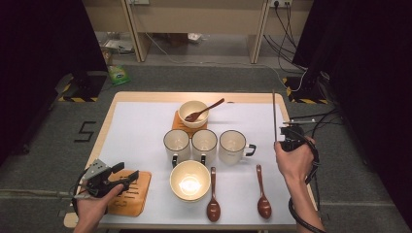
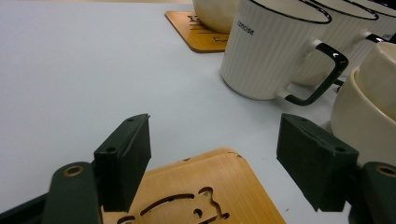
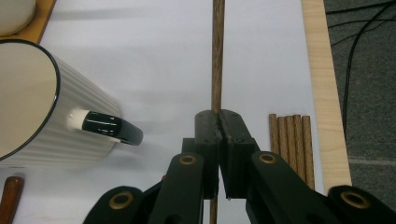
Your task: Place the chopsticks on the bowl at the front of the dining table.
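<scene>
My right gripper [image 3: 218, 122] is clamped on a wooden chopstick [image 3: 217, 51] at the table's right edge, beside four more chopsticks [image 3: 289, 144]. My left gripper [image 2: 215, 154] gapes over the near-left coaster [image 2: 205, 196]. The far bowl [image 1: 193, 112] holds a spoon [image 1: 204, 111]; the near bowl [image 1: 190, 180] looks empty.

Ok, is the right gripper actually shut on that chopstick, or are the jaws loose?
Shut on it. In the right gripper view the right gripper has its jaws pressed together around the wooden chopstick, which runs straight up between them.

Recording lab: black curtains [image 1: 34, 63] at left and right frame edges, hazard-taped stand bases [image 1: 77, 92], cables [image 1: 286, 29] crossing grey carpet upper right.
</scene>
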The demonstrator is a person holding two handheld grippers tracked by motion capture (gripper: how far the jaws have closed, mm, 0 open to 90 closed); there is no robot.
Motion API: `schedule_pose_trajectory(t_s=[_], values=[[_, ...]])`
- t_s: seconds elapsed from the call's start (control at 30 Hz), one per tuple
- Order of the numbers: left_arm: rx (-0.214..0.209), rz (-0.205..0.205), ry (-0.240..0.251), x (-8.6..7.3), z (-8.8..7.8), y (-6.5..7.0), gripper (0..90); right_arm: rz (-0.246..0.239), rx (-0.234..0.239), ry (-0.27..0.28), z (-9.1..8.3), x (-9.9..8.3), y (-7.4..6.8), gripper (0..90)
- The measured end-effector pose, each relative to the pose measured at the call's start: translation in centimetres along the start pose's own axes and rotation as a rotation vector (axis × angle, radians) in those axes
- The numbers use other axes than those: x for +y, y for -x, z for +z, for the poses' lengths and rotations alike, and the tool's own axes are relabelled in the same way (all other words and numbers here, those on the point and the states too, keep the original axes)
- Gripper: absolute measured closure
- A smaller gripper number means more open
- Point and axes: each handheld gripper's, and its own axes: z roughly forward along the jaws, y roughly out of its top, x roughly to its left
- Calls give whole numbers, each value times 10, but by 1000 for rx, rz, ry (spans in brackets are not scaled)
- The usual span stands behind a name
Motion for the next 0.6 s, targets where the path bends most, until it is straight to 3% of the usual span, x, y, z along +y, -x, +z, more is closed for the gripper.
schedule_pose_trajectory(t_s=[0.6], values=[[1, -1, 1, 0, -1, -1, 254, -2, 0, 25, -2, 11, -5, 864]])
